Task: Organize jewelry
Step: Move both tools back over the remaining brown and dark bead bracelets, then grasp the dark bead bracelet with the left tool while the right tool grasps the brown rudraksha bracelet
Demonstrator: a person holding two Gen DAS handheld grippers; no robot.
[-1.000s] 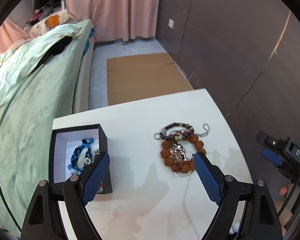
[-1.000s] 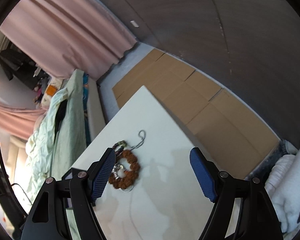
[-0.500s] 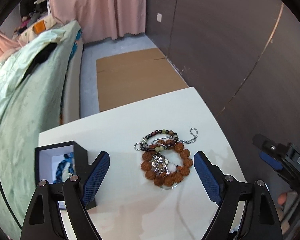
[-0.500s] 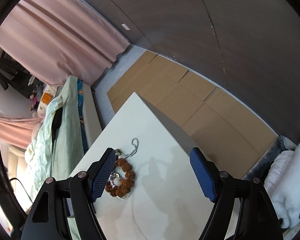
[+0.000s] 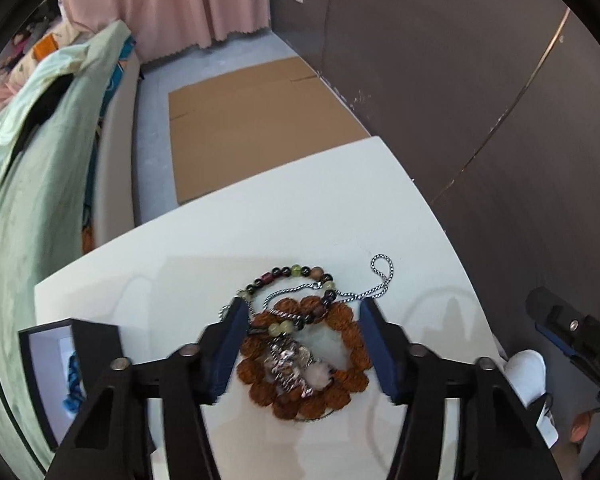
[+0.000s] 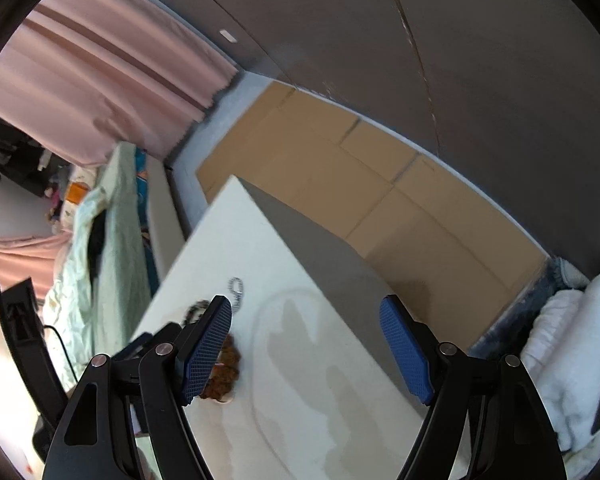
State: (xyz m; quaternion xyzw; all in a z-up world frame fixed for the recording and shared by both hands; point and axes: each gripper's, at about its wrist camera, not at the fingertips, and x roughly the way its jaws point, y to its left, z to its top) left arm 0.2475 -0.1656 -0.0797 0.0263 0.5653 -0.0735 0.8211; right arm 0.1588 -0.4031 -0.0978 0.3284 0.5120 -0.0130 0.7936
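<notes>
A pile of jewelry lies on the white table (image 5: 228, 240): a brown seed-bead bracelet (image 5: 342, 390), a dark and green bead bracelet (image 5: 292, 276), a silver chain (image 5: 380, 276) and a silver charm (image 5: 290, 364). My left gripper (image 5: 304, 348) is open, its blue pads on either side of the pile, just above it. A black box (image 5: 94, 338) at the left holds a blue bracelet (image 5: 73, 380). My right gripper (image 6: 306, 350) is open and empty above the table's right part; the brown beads (image 6: 226, 376) show beside its left finger.
A bed with a green cover (image 5: 32, 168) runs along the left. Flat cardboard (image 5: 256, 120) lies on the floor beyond the table. A dark wall (image 5: 480, 80) stands to the right. The right gripper's body (image 5: 572, 332) shows at the table's right edge.
My left gripper has moved right from the black box and lowered over the jewelry pile, narrowing its opening. My right gripper has tilted and drifted slightly, still open.
</notes>
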